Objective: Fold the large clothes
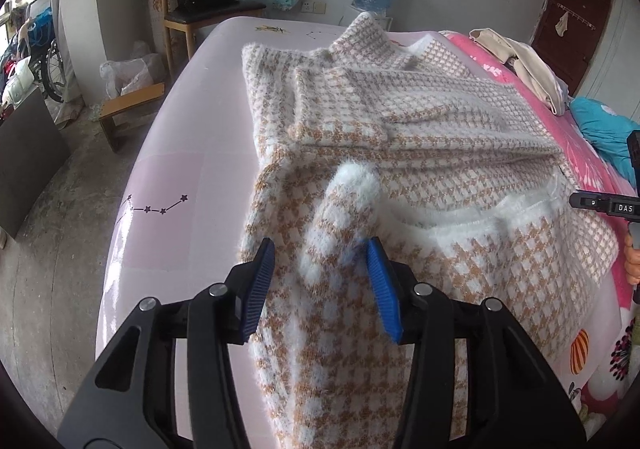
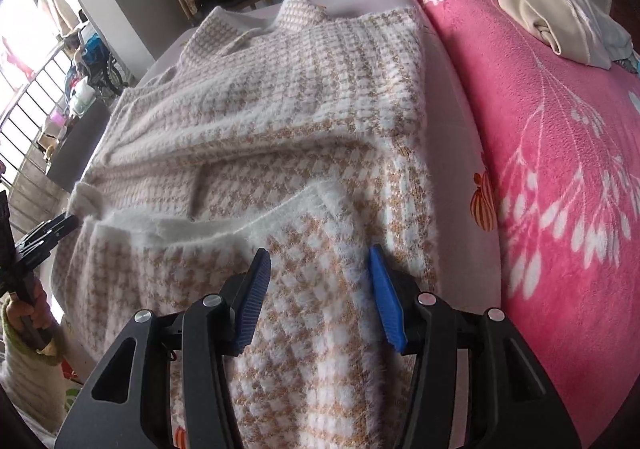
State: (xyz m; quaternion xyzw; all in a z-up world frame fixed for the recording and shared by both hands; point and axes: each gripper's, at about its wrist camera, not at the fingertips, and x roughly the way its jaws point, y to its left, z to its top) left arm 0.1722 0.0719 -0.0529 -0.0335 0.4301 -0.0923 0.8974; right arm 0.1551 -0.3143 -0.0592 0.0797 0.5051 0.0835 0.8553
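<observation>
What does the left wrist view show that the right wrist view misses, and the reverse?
Only the left wrist view: the constellation print on the pale sheet, the low wooden stool, the brown door, and a raised fluffy fold ahead of the left gripper.

Only the right wrist view: the metal railing by the bright window, and the white leaf print on the pink blanket.

Both: the houndstooth sweater partly folded on the bed, the wooden chair, the cream garment, and the right gripper, jaws apart.
</observation>
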